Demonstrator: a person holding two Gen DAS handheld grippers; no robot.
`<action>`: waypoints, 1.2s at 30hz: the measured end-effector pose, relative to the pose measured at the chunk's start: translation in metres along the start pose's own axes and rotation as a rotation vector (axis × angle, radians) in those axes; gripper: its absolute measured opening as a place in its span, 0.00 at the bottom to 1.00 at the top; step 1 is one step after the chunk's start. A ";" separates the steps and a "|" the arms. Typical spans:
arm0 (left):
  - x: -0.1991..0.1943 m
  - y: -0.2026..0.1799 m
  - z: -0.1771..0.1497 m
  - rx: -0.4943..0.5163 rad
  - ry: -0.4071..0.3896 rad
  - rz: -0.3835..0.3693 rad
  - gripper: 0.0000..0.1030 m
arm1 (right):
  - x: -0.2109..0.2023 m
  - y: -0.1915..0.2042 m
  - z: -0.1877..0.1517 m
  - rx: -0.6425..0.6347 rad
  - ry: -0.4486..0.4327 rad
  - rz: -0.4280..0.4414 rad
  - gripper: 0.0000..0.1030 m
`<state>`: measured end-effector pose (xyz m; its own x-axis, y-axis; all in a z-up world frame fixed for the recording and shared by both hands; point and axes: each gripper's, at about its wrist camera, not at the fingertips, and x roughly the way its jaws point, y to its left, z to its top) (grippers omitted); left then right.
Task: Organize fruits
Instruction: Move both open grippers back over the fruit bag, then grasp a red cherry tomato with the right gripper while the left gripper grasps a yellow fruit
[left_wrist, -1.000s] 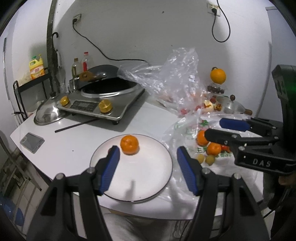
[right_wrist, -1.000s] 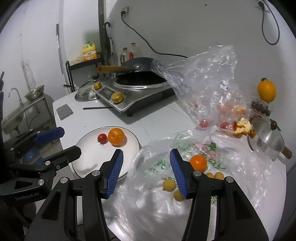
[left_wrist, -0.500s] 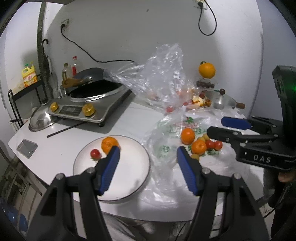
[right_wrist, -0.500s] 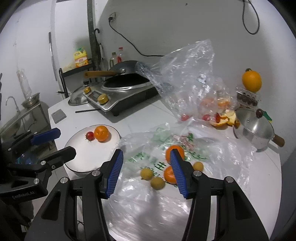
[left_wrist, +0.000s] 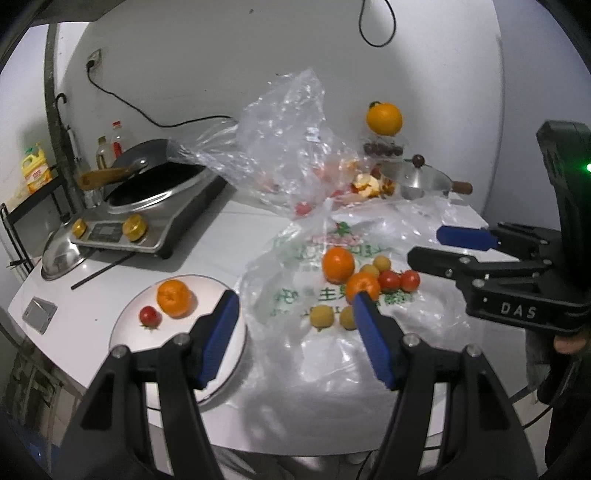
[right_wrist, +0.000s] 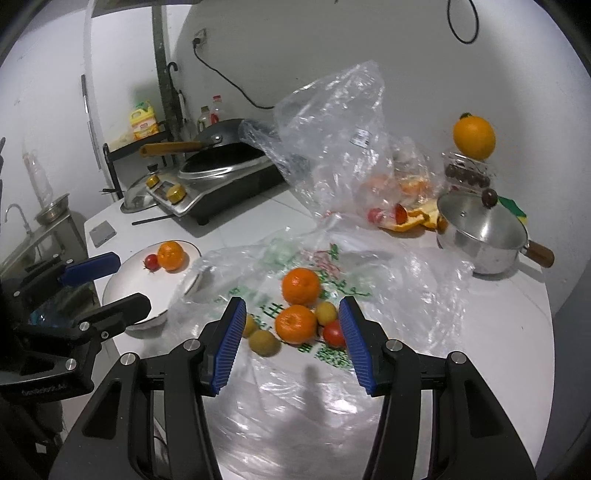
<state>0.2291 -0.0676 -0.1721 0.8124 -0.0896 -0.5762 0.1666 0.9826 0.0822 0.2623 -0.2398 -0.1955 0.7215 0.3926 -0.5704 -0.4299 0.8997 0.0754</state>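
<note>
A white plate (left_wrist: 129, 325) (right_wrist: 122, 280) holds one mandarin (left_wrist: 174, 298) (right_wrist: 170, 255) and one cherry tomato (left_wrist: 149, 316) (right_wrist: 150, 261). On a flat printed plastic bag (left_wrist: 306, 291) (right_wrist: 258, 291) lie two mandarins (left_wrist: 338, 264) (right_wrist: 300, 285), two cherry tomatoes (left_wrist: 399, 280) (right_wrist: 333, 332) and several small yellow-green fruits (left_wrist: 322, 315) (right_wrist: 263, 342). My left gripper (left_wrist: 295, 314) is open and empty, above the plate's right rim and the bag. My right gripper (right_wrist: 291, 317) is open and empty, just above the fruit pile, straddling the nearer mandarin (right_wrist: 296, 324).
An induction cooker with a wok (left_wrist: 147, 195) stands at the back left, with a pan lid (left_wrist: 59, 253) and a phone (left_wrist: 38, 314) near the table's left edge. A crumpled clear bag (left_wrist: 288, 147) with scraps, a steel pot (right_wrist: 480, 236) and an orange (right_wrist: 474, 137) stand behind.
Both grippers have swung right, from the plate toward the fruit pile on the bag. The right gripper has come closer to the pile. Both stay open and empty.
</note>
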 end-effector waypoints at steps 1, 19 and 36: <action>0.002 -0.003 0.000 0.004 0.003 -0.004 0.64 | 0.000 -0.002 -0.001 0.002 0.001 -0.001 0.54; 0.037 -0.043 -0.002 0.065 0.060 -0.081 0.63 | 0.015 -0.032 -0.016 0.001 0.042 0.015 0.44; 0.083 -0.058 -0.010 0.107 0.142 -0.136 0.41 | 0.041 -0.045 -0.025 -0.003 0.095 0.040 0.39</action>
<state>0.2806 -0.1307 -0.2329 0.6930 -0.1890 -0.6957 0.3336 0.9396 0.0770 0.2976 -0.2687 -0.2421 0.6489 0.4081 -0.6421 -0.4588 0.8832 0.0976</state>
